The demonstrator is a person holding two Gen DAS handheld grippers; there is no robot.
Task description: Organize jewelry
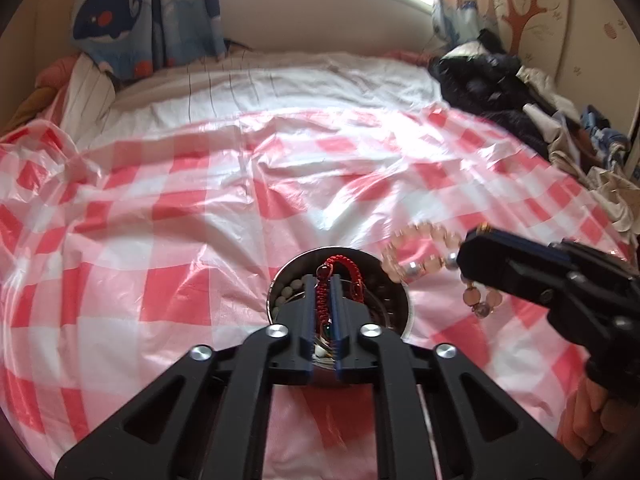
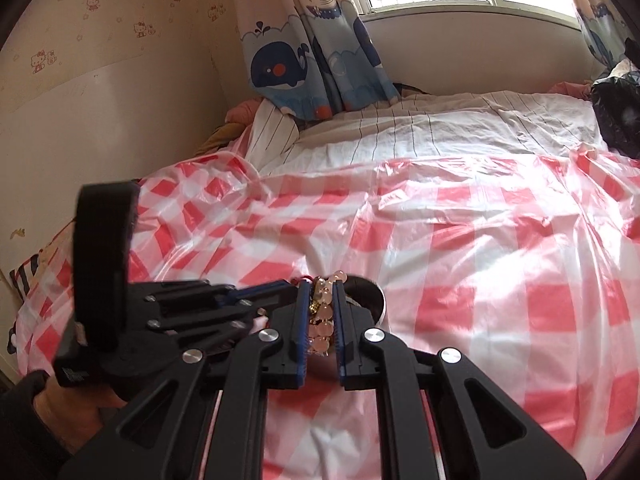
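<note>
A round metal bowl [image 1: 404,300] sits on the red-and-white checked plastic sheet [image 1: 180,216] and holds beaded jewelry. My left gripper [image 1: 322,280] is shut on a red braided cord bracelet [image 1: 344,266] over the bowl. My right gripper [image 2: 320,286] is shut on a pink bead bracelet [image 2: 322,316] just above the bowl's rim [image 2: 380,300]. In the left wrist view the right gripper [image 1: 466,250] comes in from the right, and the pink bead bracelet [image 1: 416,240] hangs from it beside the bowl. The left gripper [image 2: 288,284] shows at the left in the right wrist view.
The checked sheet covers a bed with a striped white sheet [image 1: 280,80] behind it. A pile of dark clothes [image 1: 492,80] lies at the far right. Whale-print curtains [image 2: 316,60] hang by the window at the back.
</note>
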